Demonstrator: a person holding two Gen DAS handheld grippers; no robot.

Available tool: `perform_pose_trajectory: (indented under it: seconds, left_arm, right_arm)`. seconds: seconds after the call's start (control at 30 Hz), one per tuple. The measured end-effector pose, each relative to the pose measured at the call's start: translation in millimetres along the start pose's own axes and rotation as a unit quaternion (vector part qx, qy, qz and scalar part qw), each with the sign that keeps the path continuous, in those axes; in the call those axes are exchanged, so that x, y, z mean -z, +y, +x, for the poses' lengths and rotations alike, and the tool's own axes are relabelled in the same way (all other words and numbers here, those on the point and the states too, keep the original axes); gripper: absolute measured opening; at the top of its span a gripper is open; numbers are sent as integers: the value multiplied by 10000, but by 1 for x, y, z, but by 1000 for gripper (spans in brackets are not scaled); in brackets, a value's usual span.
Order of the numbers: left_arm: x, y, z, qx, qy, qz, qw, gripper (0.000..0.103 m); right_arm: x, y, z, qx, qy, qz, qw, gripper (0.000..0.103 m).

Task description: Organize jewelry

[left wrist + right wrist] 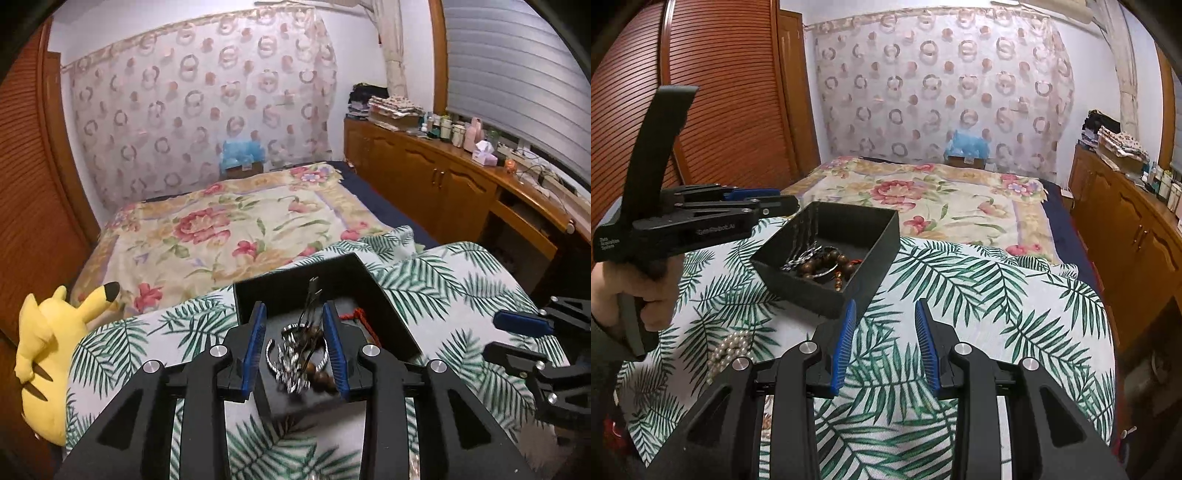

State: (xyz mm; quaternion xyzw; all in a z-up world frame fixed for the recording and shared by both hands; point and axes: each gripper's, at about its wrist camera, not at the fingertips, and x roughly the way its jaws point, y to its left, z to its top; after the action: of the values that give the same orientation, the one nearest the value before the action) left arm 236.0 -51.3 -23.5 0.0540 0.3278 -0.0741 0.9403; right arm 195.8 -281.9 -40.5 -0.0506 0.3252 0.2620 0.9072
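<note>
Left wrist view, item 1: left gripper (294,345), jaws apart, hovering over black box (369,275); nothing clamped. A thin chain (312,295) seems to hang or fall between the jaws into the box; blurred, can't tell if it touches a pad.

Item 2: box contents, approx. 4 pcs: twisted silver bangle (275,360), brown bead bracelet (325,376), red cord (364,321), the chain. All piled loosely toward 1 end. Judged: the box serves as the collection bin, so pcs get dropped in from above.

Item 3: right gripper (885,345), jaws apart, empty, low over palm-leaf cloth (997,314), just beside the box's near corner. Judged: parked clear so the other tool has room.

Item 4: pearl strand (729,349), right wrist view, lying on the cloth outside the box, near the person's hand (631,295) on the left tool's grip. Judged: next pc to be boxed; loose beads may slip unless pinched across the bunch.

Item 5: bed (221,221) beyond, yellow plush (48,350) at cloth's edge. Not task pcs.
</note>
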Motion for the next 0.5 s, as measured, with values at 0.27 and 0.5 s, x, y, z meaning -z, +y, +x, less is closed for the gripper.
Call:
perform_pose_trajectory:
  seconds: [0.27, 0.5]
  left_arm:
    - [27, 2, -35, 221, -137, 54, 9996, 38]
    - [57, 7, -50, 393, -23, 10, 9992, 39]
  right_arm:
    - [14, 20, -10, -133, -66, -59, 9999, 36]
    - [25, 41, -26, -321, -116, -167, 9993, 36]
